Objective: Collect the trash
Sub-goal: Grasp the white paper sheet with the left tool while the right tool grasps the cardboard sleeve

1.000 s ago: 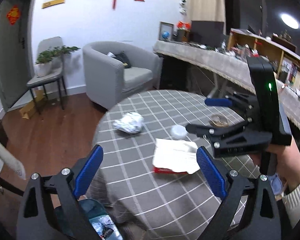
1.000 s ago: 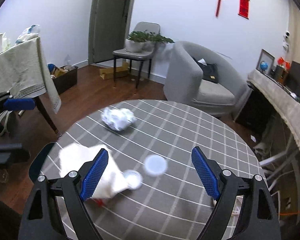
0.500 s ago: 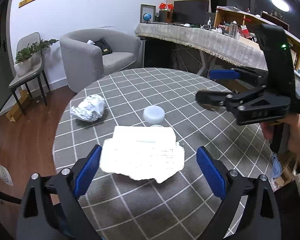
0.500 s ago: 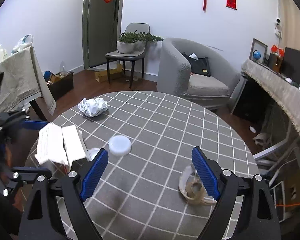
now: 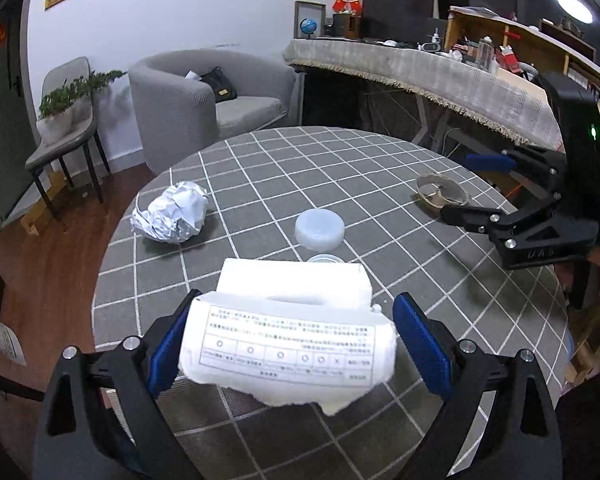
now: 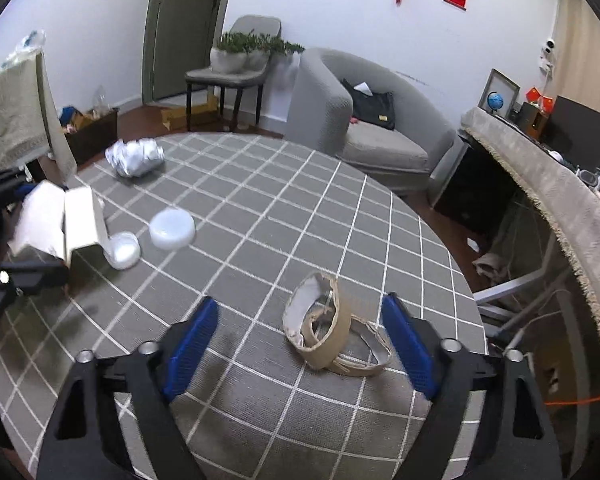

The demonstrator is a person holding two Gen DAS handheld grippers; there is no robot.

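A torn white carton with a printed label (image 5: 289, 328) lies on the round grey checked table (image 5: 380, 168), between the open fingers of my left gripper (image 5: 295, 344); it also shows in the right wrist view (image 6: 59, 220). A white plastic lid (image 5: 320, 230) and a small round cap (image 6: 121, 250) lie just beyond it. A crumpled foil ball (image 5: 171, 214) sits at the table's left. A torn cardboard tape ring (image 6: 324, 328) lies between the open fingers of my right gripper (image 6: 300, 344), which also shows in the left wrist view (image 5: 480, 188).
A grey armchair (image 5: 203, 100) and a chair with a potted plant (image 5: 67, 112) stand beyond the table. A long covered counter (image 5: 440, 76) runs along the right. A box of clutter (image 6: 87, 128) sits on the wooden floor at the left.
Both grippers have moved forward and down over the table. The carton now sits between my left fingers and the cardboard ring between my right fingers. Both stay open.
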